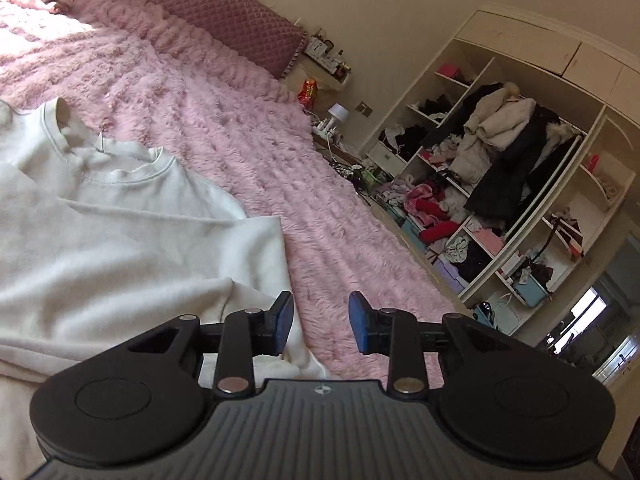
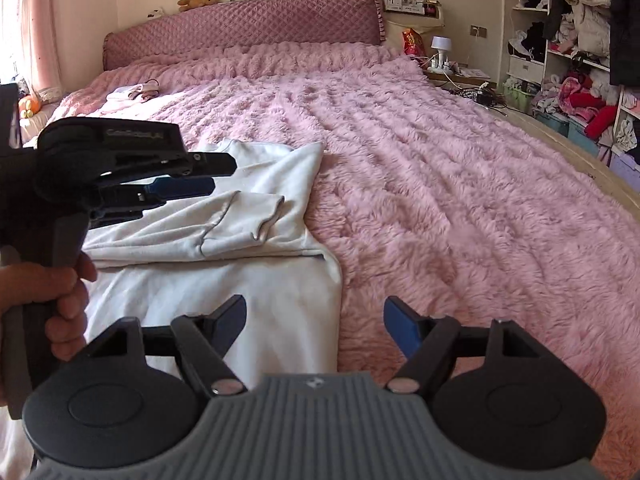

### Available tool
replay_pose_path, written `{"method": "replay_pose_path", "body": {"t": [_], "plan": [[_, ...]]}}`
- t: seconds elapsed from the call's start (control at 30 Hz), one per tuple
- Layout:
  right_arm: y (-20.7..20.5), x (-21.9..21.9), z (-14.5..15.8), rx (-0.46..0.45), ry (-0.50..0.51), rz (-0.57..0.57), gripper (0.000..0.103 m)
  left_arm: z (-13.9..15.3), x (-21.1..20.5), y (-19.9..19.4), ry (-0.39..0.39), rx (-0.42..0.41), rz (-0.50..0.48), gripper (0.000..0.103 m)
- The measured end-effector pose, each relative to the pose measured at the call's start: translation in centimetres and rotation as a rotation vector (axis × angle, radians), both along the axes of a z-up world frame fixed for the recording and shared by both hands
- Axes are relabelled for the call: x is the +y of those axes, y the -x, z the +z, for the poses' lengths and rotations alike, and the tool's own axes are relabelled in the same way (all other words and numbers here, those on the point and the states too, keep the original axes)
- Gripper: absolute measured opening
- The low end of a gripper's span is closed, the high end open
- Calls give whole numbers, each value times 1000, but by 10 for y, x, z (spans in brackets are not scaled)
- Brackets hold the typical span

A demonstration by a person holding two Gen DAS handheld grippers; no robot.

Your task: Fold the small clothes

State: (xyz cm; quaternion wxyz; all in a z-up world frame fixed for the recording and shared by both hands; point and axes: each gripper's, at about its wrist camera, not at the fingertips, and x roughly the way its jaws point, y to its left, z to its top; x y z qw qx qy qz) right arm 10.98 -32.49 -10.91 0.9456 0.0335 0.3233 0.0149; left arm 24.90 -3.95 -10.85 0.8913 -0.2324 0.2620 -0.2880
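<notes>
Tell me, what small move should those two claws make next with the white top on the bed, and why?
Probably lower the right claw onto the near edge of the white top and pinch it. Both claws are open and hold nothing. One sleeve already lies folded across the body, while the lower part is spread flat on the pink blanket, so it likely gets folded up next.

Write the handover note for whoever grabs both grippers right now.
Left gripper: open, empty, at the white long-sleeved top's right edge.
Right gripper: open, empty, over the top's hem corner.
The top lies on the fluffy pink bedspread, neckline toward the quilted headboard.
Done: one sleeve folded across the body.
Left: the remaining folds, judging by the hem end lying flat.
</notes>
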Motion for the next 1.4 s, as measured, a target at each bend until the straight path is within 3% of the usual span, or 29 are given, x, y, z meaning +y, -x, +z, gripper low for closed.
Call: {"method": "replay_pose_path", "body": {"t": [0.07,0.17,0.3,0.43,0.53,0.6,0.67,0.7,0.93,1.0,1.03,1.1,1.2,1.3,1.4], "plan": [[-13,-5,2,-21,-97,-9,72,21,26,22,-56,-79,33,66],[-39,-8,3,-38,-261,-29,70,39,79,40,-181,-134,122,67],[-77,-1,-6,1,-440,-59,60,42,143,56,-410,-113,263,67],[-103,15,-22,70,-484,-132,59,30,192,71,-648,-73,364,67],[-115,26,-32,96,-472,-157,58,14,208,68,-770,-25,392,67],[-121,30,-36,122,-482,-167,46,2,209,64,-855,-11,391,67],[-124,35,-37,142,-482,-157,24,-9,209,62,-919,1,361,65],[-126,38,-37,153,-476,-145,7,-14,207,60,-947,3,341,63],[-121,45,-29,127,-420,-99,3,-29,185,52,-1095,-90,217,53],[-122,46,-28,128,-416,-96,3,-31,180,50,-1114,-100,127,31],[-122,46,-28,127,-416,-96,4,-33,177,49,-1118,-94,79,6],[-122,46,-28,126,-413,-100,4,-37,177,49,-1142,-100,67,5],[-117,43,-23,97,-432,-122,2,-36,177,58,-1141,-130,134,4],[-106,37,-4,2,-476,-132,1,-28,182,68,-1062,-137,249,4],[-91,29,11,-54,-502,-175,1,-29,181,63,-1046,-114,277,4]]}}
